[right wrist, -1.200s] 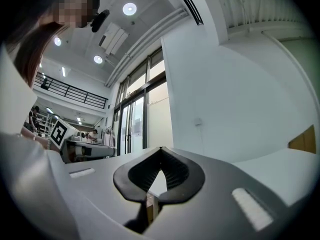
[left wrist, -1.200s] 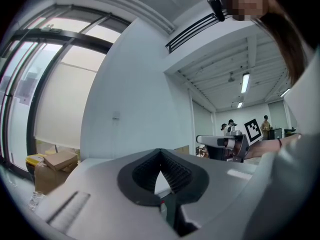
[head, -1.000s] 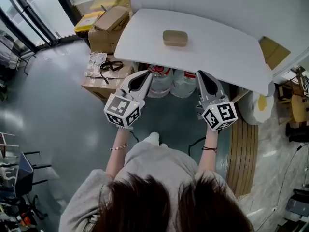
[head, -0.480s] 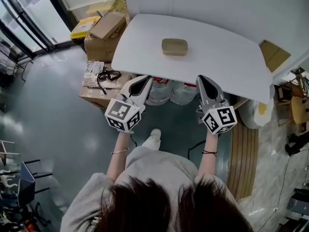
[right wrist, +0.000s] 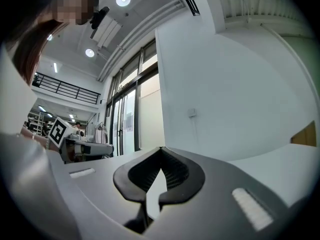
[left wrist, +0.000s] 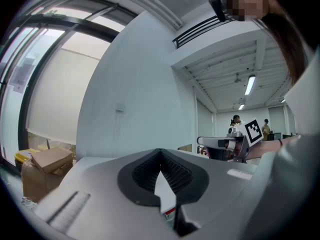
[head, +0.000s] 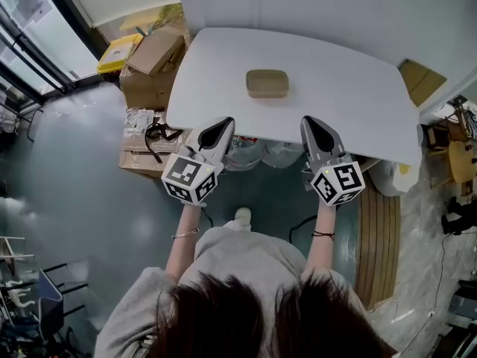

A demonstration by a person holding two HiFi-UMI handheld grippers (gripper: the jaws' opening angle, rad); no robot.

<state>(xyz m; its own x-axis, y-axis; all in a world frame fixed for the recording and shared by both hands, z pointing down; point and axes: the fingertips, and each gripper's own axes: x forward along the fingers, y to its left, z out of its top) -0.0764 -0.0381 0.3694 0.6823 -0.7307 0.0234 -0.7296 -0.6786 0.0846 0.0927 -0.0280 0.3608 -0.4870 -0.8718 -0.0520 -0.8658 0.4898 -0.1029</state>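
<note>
Left tongs point(head: 223, 123) and right tongs point(head: 308, 121) have reached the table point(head: 350, 80) edge (tips seemingly over it).

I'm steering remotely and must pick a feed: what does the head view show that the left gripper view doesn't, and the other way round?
Only the head view: the tan block lying on the white table, with the floor around it, all seen from above.
Only the left gripper view: the left gripper with its jaws closed tip to tip and nothing between them, the window blind, a ceiling light and people far off.
Both: the cardboard box, the right gripper with its marker cube, and the white wall.
</note>
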